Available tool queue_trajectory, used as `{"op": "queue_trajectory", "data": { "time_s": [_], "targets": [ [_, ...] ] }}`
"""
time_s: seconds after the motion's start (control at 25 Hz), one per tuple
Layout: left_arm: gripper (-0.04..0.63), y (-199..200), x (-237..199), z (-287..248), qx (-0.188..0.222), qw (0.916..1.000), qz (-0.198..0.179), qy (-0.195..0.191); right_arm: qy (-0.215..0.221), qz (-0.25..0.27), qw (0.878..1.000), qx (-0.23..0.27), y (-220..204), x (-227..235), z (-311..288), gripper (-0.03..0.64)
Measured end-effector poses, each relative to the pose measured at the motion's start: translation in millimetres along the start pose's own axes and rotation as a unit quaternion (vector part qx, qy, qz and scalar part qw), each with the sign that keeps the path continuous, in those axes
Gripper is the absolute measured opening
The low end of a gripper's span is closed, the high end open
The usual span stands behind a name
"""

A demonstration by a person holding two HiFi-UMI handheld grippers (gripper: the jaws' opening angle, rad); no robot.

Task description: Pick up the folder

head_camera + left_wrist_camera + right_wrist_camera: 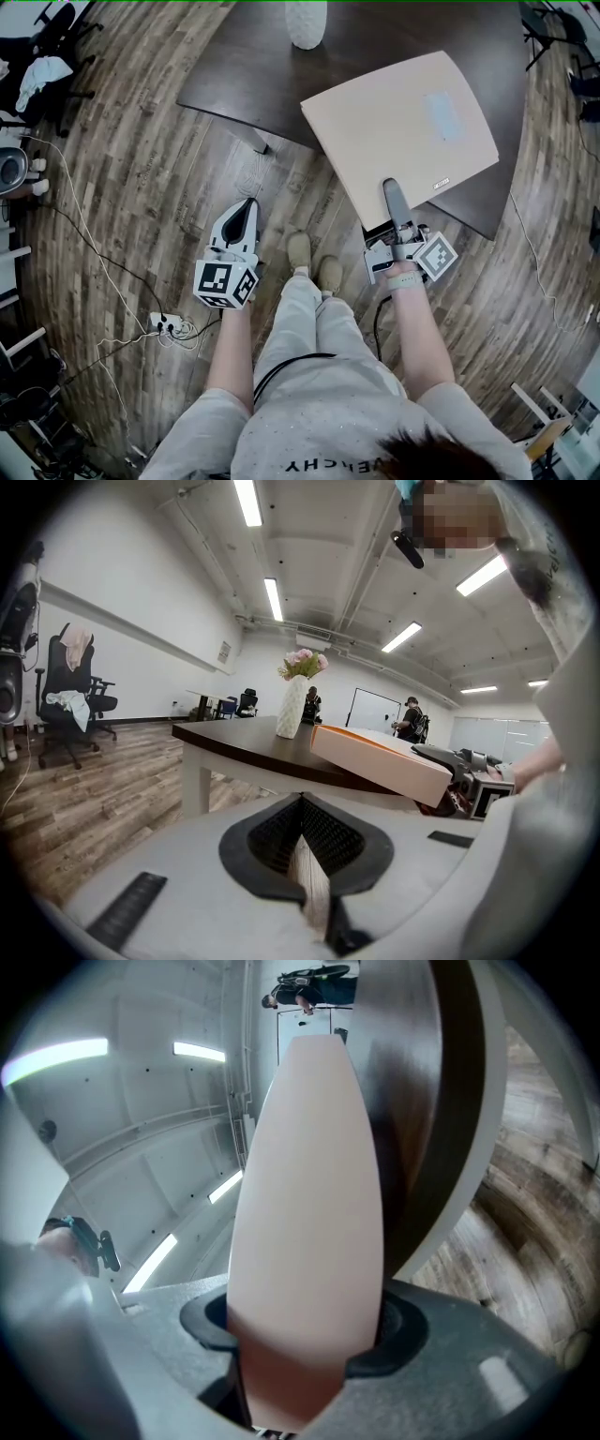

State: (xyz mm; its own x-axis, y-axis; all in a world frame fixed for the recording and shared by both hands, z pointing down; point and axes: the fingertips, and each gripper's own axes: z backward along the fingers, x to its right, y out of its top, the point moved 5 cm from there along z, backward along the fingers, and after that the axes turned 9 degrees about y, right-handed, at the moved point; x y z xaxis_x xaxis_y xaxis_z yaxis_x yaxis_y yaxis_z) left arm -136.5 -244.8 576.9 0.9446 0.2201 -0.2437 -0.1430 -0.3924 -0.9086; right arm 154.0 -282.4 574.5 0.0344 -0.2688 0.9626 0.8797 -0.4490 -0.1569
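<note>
A beige folder [398,131] lies on the dark table [244,75], its near corner jutting past the table edge. My right gripper [396,202] is shut on that near edge, one finger flat on top of the cover and the other under it. In the right gripper view the folder [309,1194] fills the space between the jaws and touches both sides. The left gripper view shows the folder [380,761] slightly tilted, with the right gripper [459,766] at its end. My left gripper [246,208] hangs over the floor left of the table, shut and holding nothing.
A white vase [306,21] with flowers stands at the table's far edge. Cables and a power strip [167,323] lie on the wooden floor at the left. An office chair [70,700] stands far left. The person's feet [314,258] are between the grippers.
</note>
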Motion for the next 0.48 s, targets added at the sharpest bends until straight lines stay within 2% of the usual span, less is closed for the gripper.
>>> {"op": "queue_trajectory", "data": {
  "time_s": [0.28, 0.48],
  "targets": [
    [-0.002, 14, 1, 6, 0.011, 0.9999, -0.002, -0.009, -0.005, 0.059, 0.998, 0.003, 8, -21, 0, 0.258],
    [-0.002, 23, 11, 12, 0.018, 0.9997, -0.006, -0.014, -0.025, 0.094, 0.995, 0.019, 21, -36, 11, 0.258]
  ]
}}
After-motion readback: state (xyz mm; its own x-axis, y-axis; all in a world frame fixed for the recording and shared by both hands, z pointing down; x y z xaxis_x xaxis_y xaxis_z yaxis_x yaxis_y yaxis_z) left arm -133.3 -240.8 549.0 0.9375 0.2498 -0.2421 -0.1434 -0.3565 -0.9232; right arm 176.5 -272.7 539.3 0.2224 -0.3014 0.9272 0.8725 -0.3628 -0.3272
